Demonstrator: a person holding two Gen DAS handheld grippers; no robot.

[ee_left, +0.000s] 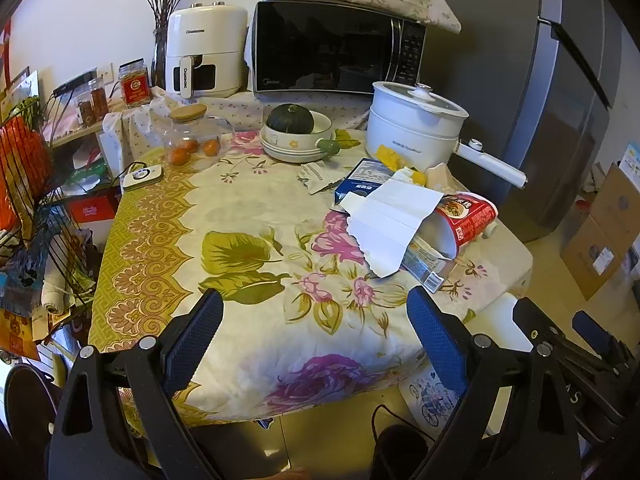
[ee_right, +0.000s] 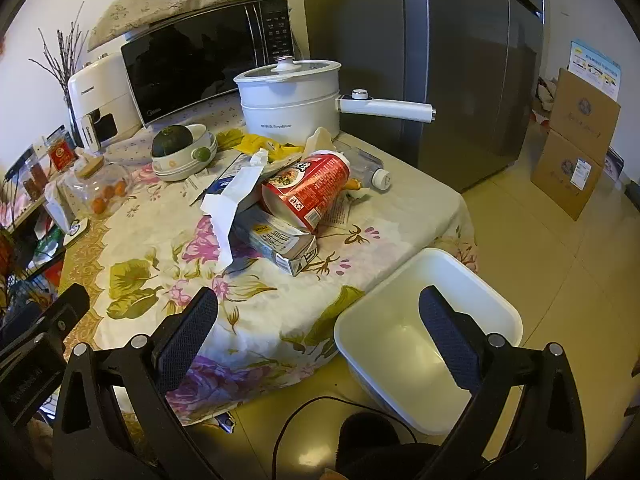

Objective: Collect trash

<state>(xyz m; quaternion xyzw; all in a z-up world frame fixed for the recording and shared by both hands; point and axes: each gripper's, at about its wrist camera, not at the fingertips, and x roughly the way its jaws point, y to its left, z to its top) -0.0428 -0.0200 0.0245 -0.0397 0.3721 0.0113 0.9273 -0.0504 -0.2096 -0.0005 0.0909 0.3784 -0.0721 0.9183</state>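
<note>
I hold both hand-held grippers, left (ee_left: 314, 328) and right (ee_right: 318, 326), wide, empty; trash pile (ee_right: 280, 204) at 12 o'clock on desk (ee_right: 420, 216); white bin (ee_right: 472, 280) at 3 o'clock, ready for drops.

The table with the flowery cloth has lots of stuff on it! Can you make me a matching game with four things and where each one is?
Things:
1. Red paper noodle cup
2. Dark green round squash
3. Small orange fruits
4. White plastic bin

Places:
A. inside the glass jar
B. on the floor beside the table
C. lying on its side in the trash pile
D. in the white bowl

Pairs: 1-C, 2-D, 3-A, 4-B
</note>
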